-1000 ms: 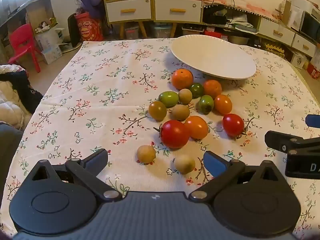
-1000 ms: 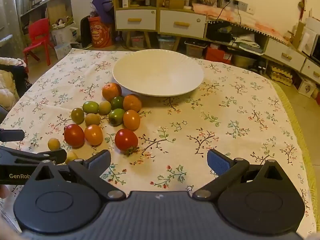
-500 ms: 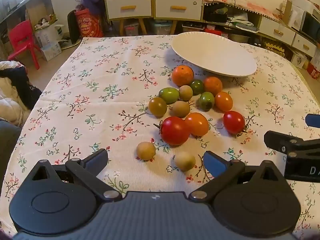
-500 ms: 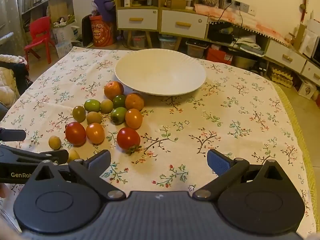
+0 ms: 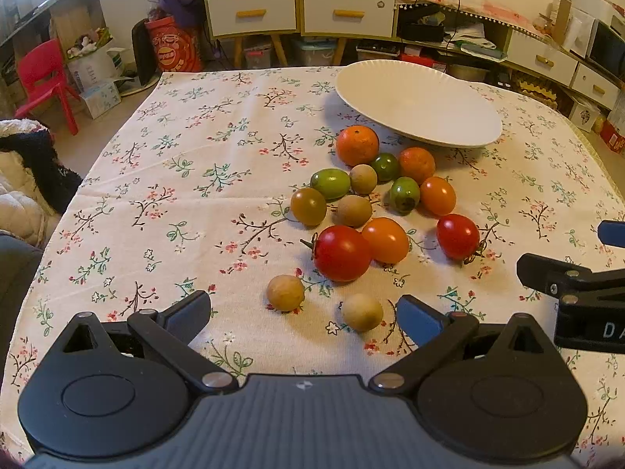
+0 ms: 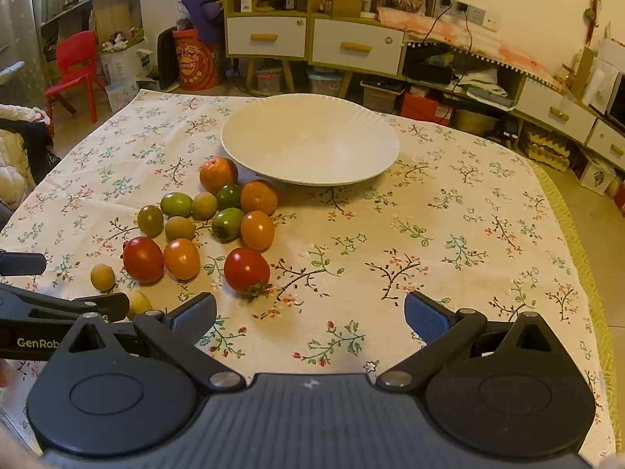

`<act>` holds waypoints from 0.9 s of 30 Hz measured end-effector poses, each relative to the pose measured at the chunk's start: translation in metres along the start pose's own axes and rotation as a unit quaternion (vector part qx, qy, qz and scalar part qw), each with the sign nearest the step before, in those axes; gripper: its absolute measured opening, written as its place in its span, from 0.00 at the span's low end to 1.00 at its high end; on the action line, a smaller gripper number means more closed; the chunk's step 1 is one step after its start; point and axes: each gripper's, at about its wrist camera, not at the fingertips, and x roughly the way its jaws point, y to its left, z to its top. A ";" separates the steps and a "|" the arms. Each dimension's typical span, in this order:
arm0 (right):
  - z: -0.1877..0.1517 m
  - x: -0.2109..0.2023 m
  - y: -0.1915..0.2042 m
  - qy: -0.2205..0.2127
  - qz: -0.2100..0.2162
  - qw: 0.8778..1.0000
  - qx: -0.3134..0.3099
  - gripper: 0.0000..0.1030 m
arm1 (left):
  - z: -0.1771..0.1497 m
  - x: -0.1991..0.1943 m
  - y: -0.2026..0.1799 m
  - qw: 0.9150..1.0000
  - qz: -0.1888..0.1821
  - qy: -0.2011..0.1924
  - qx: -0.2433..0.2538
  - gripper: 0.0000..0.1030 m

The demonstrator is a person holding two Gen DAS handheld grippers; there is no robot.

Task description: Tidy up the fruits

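Several small fruits lie in a cluster on the floral tablecloth: red tomatoes (image 5: 342, 252) (image 5: 457, 236), orange ones (image 5: 386, 240), oranges (image 5: 357, 145), green ones (image 5: 330, 183) and tan round ones (image 5: 285, 292) (image 5: 362, 311). An empty white plate (image 5: 418, 103) sits just beyond them; it also shows in the right wrist view (image 6: 310, 138). My left gripper (image 5: 302, 314) is open and empty, with the two tan fruits between and just ahead of its fingers. My right gripper (image 6: 310, 314) is open and empty, right of the cluster, nearest a red tomato (image 6: 247, 268).
The table (image 6: 449, 242) is covered by a floral cloth. Beyond its far edge stand drawers (image 6: 312, 39), a red chair (image 6: 74, 66) and floor clutter. The right gripper shows at the right edge of the left wrist view (image 5: 578, 293).
Both grippers have edged slightly forward toward the fruits. Jaws stay open; no fruit has moved.
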 end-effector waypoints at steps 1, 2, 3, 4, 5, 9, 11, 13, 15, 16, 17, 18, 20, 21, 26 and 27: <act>0.000 0.000 0.000 0.000 0.000 1.000 -0.001 1.00 | 0.000 0.000 0.000 1.000 0.000 0.000 0.000 0.96; -0.001 0.001 0.001 0.000 -0.001 1.000 -0.001 1.00 | 0.000 0.000 0.000 1.000 0.001 0.000 0.000 0.96; -0.001 0.001 0.001 0.000 -0.001 1.000 -0.002 1.00 | 0.000 0.000 0.000 1.000 0.001 0.001 0.000 0.96; -0.001 0.001 0.001 0.000 -0.001 1.000 -0.002 1.00 | 0.000 0.000 0.000 1.000 0.001 0.001 0.000 0.96; -0.001 0.001 0.001 0.000 -0.001 1.000 -0.002 1.00 | 0.000 0.000 0.000 1.000 0.000 0.001 0.000 0.96; -0.001 0.001 0.001 0.000 -0.001 1.000 -0.001 1.00 | -0.001 0.000 0.000 1.000 0.000 0.002 0.000 0.96; -0.001 0.001 0.001 0.000 -0.001 1.000 -0.002 1.00 | -0.001 0.001 -0.001 1.000 0.001 0.003 0.001 0.96; -0.001 0.001 0.001 0.000 -0.001 1.000 -0.002 1.00 | -0.001 0.001 -0.001 1.000 0.001 0.003 0.002 0.96; -0.001 0.001 0.001 0.000 -0.001 1.000 -0.002 1.00 | -0.001 0.001 -0.001 1.000 0.001 0.003 0.002 0.96; -0.001 0.001 0.001 0.000 -0.001 1.000 -0.002 1.00 | -0.001 0.002 -0.001 1.000 0.001 0.003 0.002 0.96; -0.001 0.001 0.001 0.000 -0.001 1.000 -0.002 1.00 | -0.001 0.002 -0.001 1.000 0.001 0.003 0.002 0.96; -0.001 0.001 0.001 0.000 -0.001 1.000 -0.002 1.00 | -0.001 0.002 -0.001 1.000 0.001 0.003 0.003 0.96; -0.001 0.001 0.001 0.000 -0.001 1.000 -0.002 1.00 | -0.001 0.002 -0.001 1.000 0.001 0.003 0.003 0.96; -0.001 0.000 0.001 0.001 -0.001 1.000 -0.002 1.00 | -0.001 0.002 -0.001 1.000 0.001 0.003 0.003 0.96; -0.002 0.001 0.003 0.001 -0.001 1.000 -0.005 1.00 | -0.001 0.002 -0.001 1.000 0.001 0.003 0.003 0.96; -0.002 0.001 0.003 0.001 -0.001 1.000 -0.005 1.00 | -0.001 0.002 -0.001 1.000 0.001 0.003 0.003 0.96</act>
